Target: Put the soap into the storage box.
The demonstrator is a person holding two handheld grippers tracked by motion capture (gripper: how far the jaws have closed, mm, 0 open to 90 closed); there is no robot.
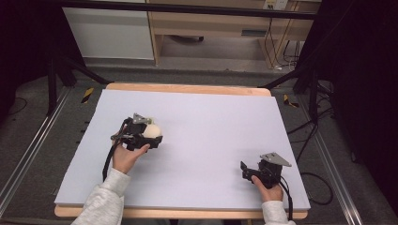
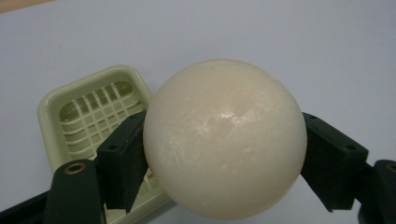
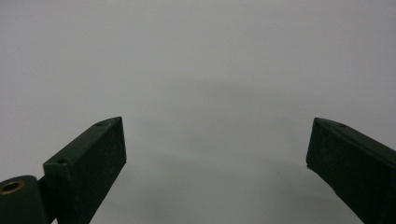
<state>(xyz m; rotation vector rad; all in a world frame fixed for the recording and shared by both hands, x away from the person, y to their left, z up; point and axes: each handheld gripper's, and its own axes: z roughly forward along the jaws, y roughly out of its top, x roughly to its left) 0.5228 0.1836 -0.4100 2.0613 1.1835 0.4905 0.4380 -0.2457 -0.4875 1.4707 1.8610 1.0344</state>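
Left gripper view has the left gripper (image 2: 224, 161) clamping a cream ball (image 2: 225, 140) above a pale green slotted tray (image 2: 88, 109), not yet set down, while the right gripper (image 3: 217, 158) gapes empty.

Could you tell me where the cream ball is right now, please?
The ball sits clamped in the left gripper at the table's left in the high view, above a green grid tray.
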